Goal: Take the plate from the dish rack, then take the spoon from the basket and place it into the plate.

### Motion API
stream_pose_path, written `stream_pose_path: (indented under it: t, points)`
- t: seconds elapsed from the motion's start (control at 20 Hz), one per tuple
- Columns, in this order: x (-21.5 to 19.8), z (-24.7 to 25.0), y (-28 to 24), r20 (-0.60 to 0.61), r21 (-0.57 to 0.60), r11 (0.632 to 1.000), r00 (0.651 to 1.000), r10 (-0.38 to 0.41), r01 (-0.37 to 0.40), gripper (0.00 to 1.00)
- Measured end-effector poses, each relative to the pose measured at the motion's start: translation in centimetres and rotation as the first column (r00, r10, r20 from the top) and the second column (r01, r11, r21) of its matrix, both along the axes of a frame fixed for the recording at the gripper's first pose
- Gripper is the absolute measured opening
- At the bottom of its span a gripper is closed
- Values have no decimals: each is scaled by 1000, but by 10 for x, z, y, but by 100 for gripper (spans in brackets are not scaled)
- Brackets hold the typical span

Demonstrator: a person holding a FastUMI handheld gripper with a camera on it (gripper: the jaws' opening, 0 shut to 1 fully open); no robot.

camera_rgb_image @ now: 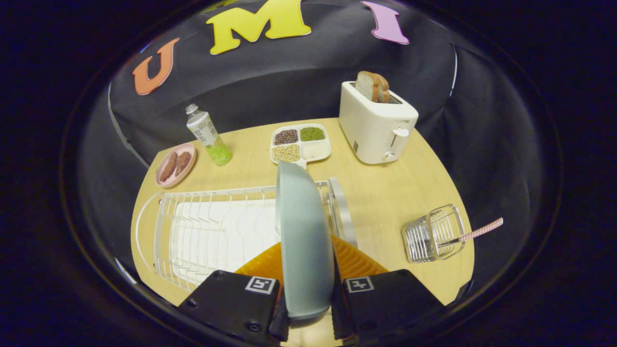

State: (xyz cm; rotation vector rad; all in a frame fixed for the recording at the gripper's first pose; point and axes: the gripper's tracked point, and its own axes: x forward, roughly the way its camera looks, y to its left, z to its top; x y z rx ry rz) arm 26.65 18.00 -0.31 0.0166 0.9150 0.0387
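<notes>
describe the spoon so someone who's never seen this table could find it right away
Start at the white toaster at the back of the wooden table, then come toward the gripper, whose fingers clamp the grey plate. Beside them stands a wire basket. The spoon leans out of it, its pink checked handle unlike anything nearby.

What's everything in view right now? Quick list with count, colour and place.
plate: 1, grey-blue, on edge between the claw's fingers, over the rack
dish rack: 1, white wire, left of the plate
basket: 1, metal wire, right of the fingers
spoon: 1, pink checked handle, in the basket
toaster: 1, white, bread inside, far right
divided tray: 1, white, grains, beyond the plate
bottle: 1, green drink, far left
pink dish: 1, brown food, beside the bottle
claw: 1, shut on the plate
</notes>
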Motion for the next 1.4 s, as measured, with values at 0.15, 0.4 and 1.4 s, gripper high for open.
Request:
stream_pose_path:
  t: [0.15,0.4,1.4]
  points:
    - [8,19,-10,67,-42,997,996,-55,58,35]
    - [13,54,-19,161,-93,993,985,-53,69,35]
    - [-211,-111,-31,42,481,873,997,66,-78,34]
